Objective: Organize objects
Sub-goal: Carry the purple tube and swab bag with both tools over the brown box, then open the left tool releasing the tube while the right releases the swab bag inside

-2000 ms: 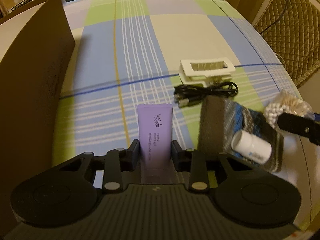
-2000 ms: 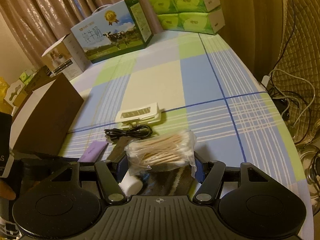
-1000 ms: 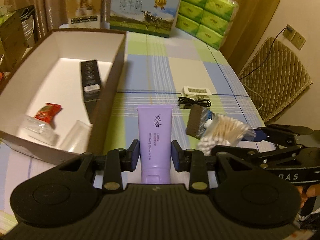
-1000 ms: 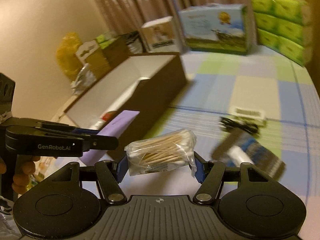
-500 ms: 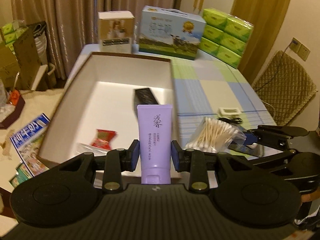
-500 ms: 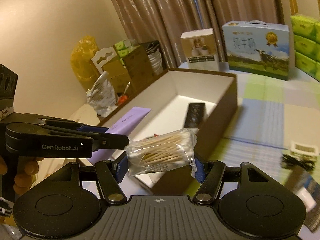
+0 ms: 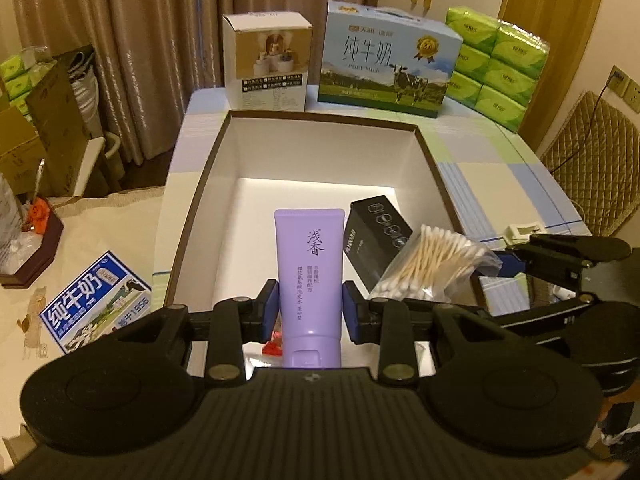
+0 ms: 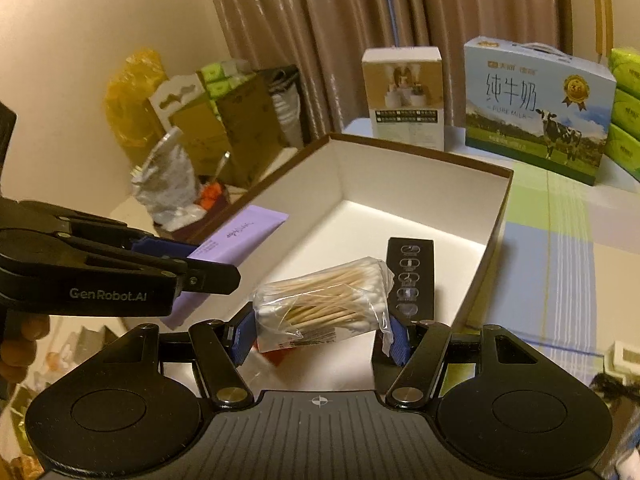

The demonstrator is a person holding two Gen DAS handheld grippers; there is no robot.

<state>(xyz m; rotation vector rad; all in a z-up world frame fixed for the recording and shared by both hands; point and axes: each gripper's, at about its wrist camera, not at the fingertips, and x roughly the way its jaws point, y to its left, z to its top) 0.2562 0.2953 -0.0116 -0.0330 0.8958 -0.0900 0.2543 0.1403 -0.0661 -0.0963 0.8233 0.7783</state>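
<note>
Ahead of both grippers lies an open box holding a black carton. Left gripper clamps a purple tube; right gripper clamps bagged swabs.

A lived-in home room: brown curtains hang behind a bench under a plaid cloth; a milk carton and green tissue packs stand along its far edge. Cardboard boxes pile by the wall; a quilted chair stands beside the bench.
</note>
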